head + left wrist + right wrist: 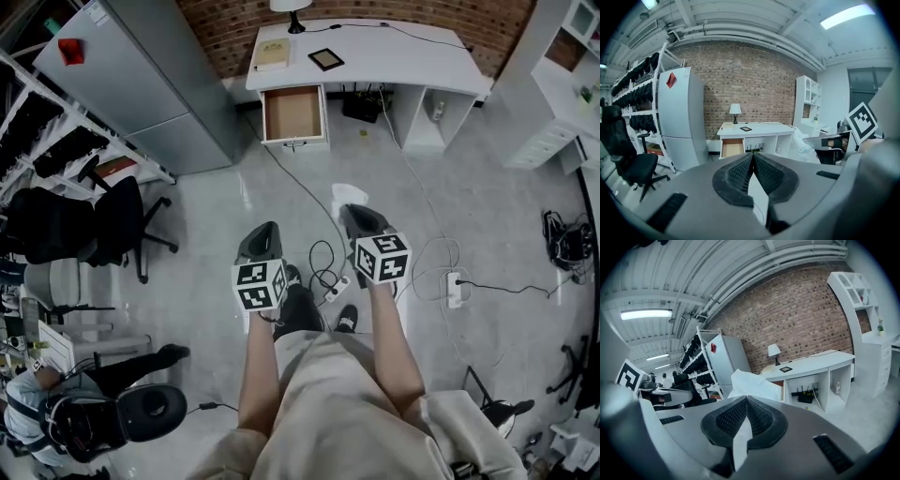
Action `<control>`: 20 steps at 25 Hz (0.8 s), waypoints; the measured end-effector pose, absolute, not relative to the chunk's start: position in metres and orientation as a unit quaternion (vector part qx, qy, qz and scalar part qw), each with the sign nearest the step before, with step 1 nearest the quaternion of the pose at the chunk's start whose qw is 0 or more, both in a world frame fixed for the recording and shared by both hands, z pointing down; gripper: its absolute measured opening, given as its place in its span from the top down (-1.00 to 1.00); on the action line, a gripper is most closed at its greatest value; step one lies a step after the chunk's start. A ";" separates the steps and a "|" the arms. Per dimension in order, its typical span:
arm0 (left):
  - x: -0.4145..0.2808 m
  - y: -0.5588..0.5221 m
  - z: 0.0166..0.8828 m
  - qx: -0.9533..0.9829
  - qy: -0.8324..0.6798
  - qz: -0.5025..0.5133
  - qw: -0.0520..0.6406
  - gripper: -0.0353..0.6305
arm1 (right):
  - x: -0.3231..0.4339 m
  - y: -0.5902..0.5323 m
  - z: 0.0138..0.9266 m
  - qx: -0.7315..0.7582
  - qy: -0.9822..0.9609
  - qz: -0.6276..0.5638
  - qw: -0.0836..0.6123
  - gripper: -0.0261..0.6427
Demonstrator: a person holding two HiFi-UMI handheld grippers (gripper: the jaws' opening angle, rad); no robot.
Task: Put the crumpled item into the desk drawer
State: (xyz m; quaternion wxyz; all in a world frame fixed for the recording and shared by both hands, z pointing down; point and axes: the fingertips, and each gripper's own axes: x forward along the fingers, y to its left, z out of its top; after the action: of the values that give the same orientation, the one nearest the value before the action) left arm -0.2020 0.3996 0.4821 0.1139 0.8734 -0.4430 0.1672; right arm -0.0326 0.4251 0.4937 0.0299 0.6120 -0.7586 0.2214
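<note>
The right tool (746, 400) is clamped on the crumpled item (753, 384) — a pale, creased sheet that sticks out past the jaw tips. It appears to be pinched by one edge, so the bulk sits free ahead of the jaws and should drop cleanly once they part. The left tool (753, 155) has its jaws pressed together on nothing and looks to be a spare for now. Both tools are held out in front of the person, forearms roughly parallel and aimed toward the desk (394, 52), with the right one a little further forward. The desk drawer (292, 112) is pulled out and looks bare inside, well apart from the tools across the floor (187, 234) — so by my reading the item is in hand and the approach to the drawer is not yet made.
</note>
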 end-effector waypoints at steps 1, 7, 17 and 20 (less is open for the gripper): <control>-0.203 0.396 0.482 0.872 -0.446 0.165 0.115 0.84 | -0.034 0.423 0.493 0.608 -0.763 0.218 0.037 0.84; -0.188 0.356 0.475 0.882 -0.432 0.156 0.103 0.84 | -0.027 0.386 0.485 0.603 -0.769 0.210 0.038 0.84; -0.148 0.208 0.466 0.899 -0.402 0.128 0.115 0.84 | 0.006 0.267 0.489 0.635 -0.743 0.211 0.040 0.84; -0.145 0.161 0.466 0.904 -0.392 0.126 0.118 0.84 | 0.003 0.220 0.490 0.637 -0.740 0.212 0.044 0.84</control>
State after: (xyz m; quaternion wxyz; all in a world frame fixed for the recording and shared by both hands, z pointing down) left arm -0.1451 0.1608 0.4662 0.1182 0.9036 -0.3919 0.1260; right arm 0.0027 0.2202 0.4901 0.0442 0.6366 -0.7403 0.2116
